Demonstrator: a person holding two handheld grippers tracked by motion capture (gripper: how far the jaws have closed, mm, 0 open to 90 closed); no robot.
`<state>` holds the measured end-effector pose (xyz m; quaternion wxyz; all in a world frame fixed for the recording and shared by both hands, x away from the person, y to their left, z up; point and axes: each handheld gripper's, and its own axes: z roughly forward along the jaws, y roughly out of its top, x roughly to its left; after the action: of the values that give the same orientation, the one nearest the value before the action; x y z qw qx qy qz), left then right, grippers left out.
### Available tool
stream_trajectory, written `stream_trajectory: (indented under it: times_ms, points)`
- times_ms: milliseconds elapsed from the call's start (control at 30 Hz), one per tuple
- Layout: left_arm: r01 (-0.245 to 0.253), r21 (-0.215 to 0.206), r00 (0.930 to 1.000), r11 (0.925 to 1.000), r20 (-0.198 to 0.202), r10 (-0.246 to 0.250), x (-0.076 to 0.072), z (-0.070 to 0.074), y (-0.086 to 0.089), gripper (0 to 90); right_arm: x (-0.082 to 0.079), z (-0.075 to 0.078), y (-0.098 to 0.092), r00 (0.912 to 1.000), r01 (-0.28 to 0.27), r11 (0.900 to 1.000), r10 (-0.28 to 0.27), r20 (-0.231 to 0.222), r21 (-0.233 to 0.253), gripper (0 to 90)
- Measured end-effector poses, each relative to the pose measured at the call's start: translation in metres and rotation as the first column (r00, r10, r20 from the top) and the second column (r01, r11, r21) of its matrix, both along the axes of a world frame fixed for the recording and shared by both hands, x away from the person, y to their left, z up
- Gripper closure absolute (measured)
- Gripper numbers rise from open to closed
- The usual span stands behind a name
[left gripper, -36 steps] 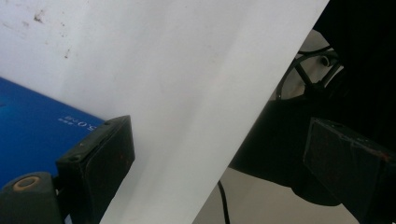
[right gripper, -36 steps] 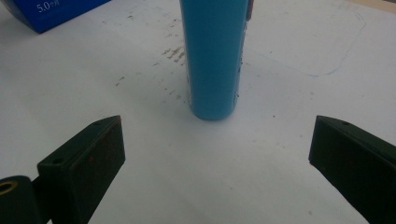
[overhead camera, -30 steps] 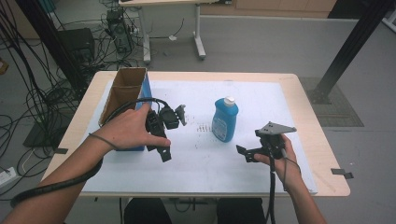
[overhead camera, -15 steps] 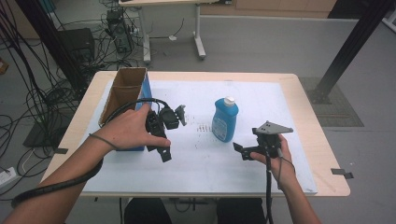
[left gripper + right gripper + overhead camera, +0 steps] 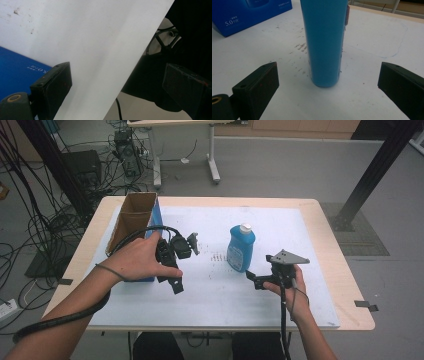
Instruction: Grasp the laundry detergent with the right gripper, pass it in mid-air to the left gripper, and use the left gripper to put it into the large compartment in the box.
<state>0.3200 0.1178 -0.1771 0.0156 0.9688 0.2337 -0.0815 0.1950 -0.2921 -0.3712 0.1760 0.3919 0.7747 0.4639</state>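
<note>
High view first: nearest the table's front edge, the person's two forearms come in from below, each hand holding a gripper over the white sheet [image 5: 280, 230] that covers the wooden table [image 5: 330, 245]. The right gripper [image 5: 257, 281] sits low above the sheet, its jaws spread wide and pointing left toward the blue bottle [image 5: 240, 248], which stands upright just beyond it, near the middle of the sheet, with a white cap on top. In the right gripper view the jaws stand far apart with nothing between them, and the bottle [image 5: 324, 42] rises upright on the sheet a little ahead, centred in the gap but apart from both jaws. The left gripper [image 5: 175, 270] is held at the left side of the sheet, beside the lower end of the open cardboard box [image 5: 132, 220] with blue sides. In the left gripper view its jaws are also wide apart and empty, looking down over the white sheet, with the blue side of the box [image 5: 15, 67] close by the left jaw. Farther back, beyond the table, cables [image 5: 45, 225] lie on the grey floor [image 5: 280, 165].
</note>
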Motion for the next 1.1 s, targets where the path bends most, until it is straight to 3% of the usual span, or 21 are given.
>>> stream_trajectory:
  times_ms: [333,367,733,1100]
  points:
    - [-0.013,-0.001,0.9999,0.9999,-0.005,0.013,0.000,-0.001,0.000,9.1,0.005,-0.012,0.003,0.9992,-0.019,0.999,0.017,0.036,0.034,3.3]
    - [0.006,0.001,1.0000,1.0000,0.001,-0.006,0.000,0.000,-0.001,9.0,0.006,-0.012,0.004,0.9991,-0.019,0.999,0.018,0.038,0.032,3.3]
    - [-0.002,0.002,1.0000,1.0000,-0.003,0.002,0.001,-0.001,0.001,8.8,0.012,-0.016,0.010,0.9976,-0.023,0.999,0.021,0.066,0.035,3.3]
    - [-0.008,0.002,1.0000,1.0000,-0.003,0.008,0.001,0.000,0.002,8.8,0.017,-0.018,0.013,0.9977,-0.029,0.998,0.026,0.062,0.047,3.3]
